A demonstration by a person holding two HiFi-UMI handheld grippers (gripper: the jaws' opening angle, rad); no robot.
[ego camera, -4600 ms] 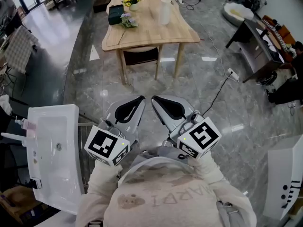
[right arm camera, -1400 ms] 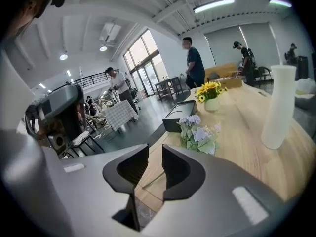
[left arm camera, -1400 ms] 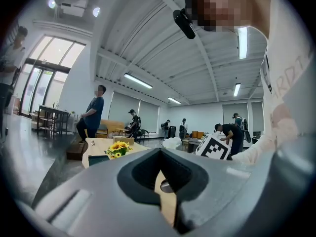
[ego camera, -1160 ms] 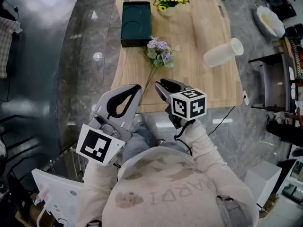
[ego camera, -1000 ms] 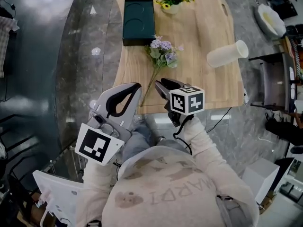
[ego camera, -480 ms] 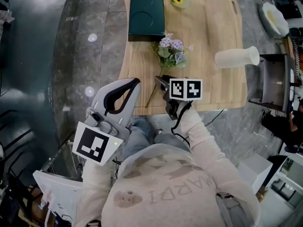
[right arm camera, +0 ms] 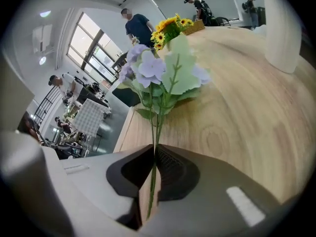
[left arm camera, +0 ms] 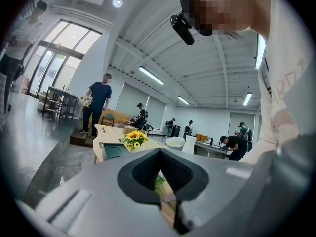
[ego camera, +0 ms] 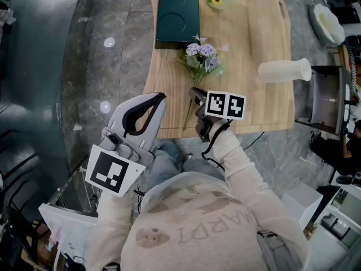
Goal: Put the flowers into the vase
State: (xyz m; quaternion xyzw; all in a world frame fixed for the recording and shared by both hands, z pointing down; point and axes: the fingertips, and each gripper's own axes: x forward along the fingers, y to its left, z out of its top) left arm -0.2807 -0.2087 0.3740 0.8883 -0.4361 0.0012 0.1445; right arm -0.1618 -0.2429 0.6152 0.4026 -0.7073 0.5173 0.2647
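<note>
- The right gripper (ego camera: pixel 194 95) has just been closing its jaws, and they pinch the stem of the purple flowers (ego camera: pixel 204 58) at the near edge of the table (ego camera: pixel 254 106), blooms toward 12 o'clock.
- The white vase (ego camera: pixel 284 70) lies on its side at 3 o'clock of the blooms.
- The left gripper (ego camera: pixel 155 97) hangs at 9 o'clock, jaws together, empty.

Head view from above; both gripper views low, table (ego camera: pixel 265 112) shared

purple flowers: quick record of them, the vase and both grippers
purple flowers: lying on the table, stem toward the person
right gripper: fingers just closed on the stem
left gripper: shut, empty, held left of the right one
vase: white, on its side, right of the flowers
status: flowers not in vase
</note>
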